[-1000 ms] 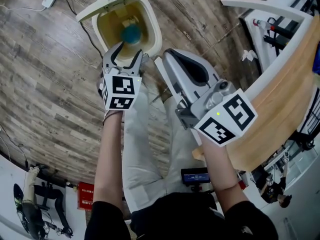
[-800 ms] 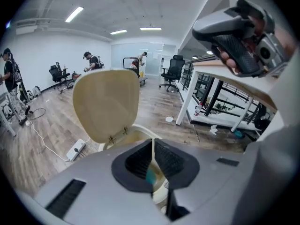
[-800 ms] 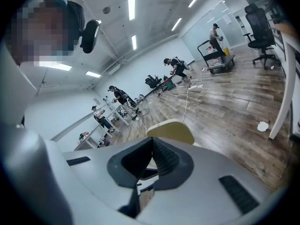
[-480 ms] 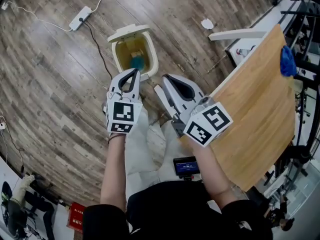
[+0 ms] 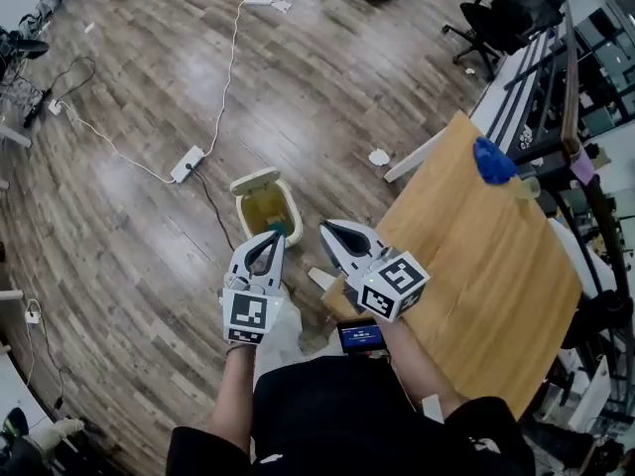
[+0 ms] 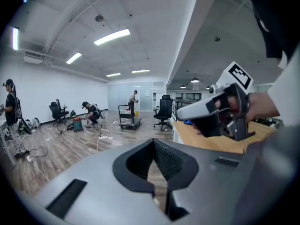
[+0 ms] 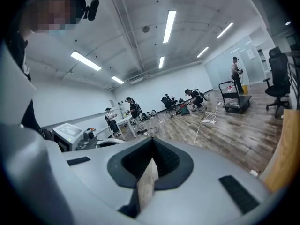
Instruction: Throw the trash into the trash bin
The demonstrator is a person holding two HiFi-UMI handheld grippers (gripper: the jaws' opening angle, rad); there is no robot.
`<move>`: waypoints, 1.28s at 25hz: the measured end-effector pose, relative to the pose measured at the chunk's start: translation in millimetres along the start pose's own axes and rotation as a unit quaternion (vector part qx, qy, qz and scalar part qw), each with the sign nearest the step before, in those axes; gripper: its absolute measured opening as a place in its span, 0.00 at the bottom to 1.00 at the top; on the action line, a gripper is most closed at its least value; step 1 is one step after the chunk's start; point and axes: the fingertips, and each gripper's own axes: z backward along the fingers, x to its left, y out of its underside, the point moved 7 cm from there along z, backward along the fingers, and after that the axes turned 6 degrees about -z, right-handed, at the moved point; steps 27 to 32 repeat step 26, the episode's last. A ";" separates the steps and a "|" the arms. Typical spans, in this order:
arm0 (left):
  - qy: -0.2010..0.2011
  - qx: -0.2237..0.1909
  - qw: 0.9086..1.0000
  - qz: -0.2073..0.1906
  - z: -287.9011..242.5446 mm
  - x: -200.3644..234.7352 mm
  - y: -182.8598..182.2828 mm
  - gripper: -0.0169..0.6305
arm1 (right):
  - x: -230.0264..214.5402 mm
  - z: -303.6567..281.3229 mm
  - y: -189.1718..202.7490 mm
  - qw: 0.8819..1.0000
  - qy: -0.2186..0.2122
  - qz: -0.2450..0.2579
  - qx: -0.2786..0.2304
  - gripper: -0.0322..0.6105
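The cream trash bin stands open on the wood floor, lid tipped back, with a blue piece of trash lying inside it. My left gripper hangs well above the bin's near rim, jaws shut and empty; in the left gripper view its tips meet with nothing between them. My right gripper is beside it, over the corner of the wooden table, jaws together and empty. A second blue crumpled piece lies at the table's far end.
A white power strip and its cables run across the floor beyond the bin. A white scrap lies on the floor near the table. Office chairs and people are far off in the room.
Both grippers have risen high above the bin, which now looks small and far below. The left jaws, open over the bin at first, have shut. The blue trash stays in the bin.
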 end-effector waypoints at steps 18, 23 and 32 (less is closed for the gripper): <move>-0.002 -0.102 0.991 -0.083 53.0 -30.7 -125.2 0.04 | 50.3 55.4 -68.6 0.985 -0.054 0.134 -0.092 0.05; 0.000 -0.099 0.991 -0.089 34.2 -27.6 -113.5 0.04 | 26.8 48.0 -59.8 0.985 -0.044 0.133 -0.103 0.05; 0.000 -0.102 0.991 -0.089 22.7 -28.6 -108.4 0.04 | 13.5 47.7 -57.3 0.984 -0.042 0.139 -0.107 0.05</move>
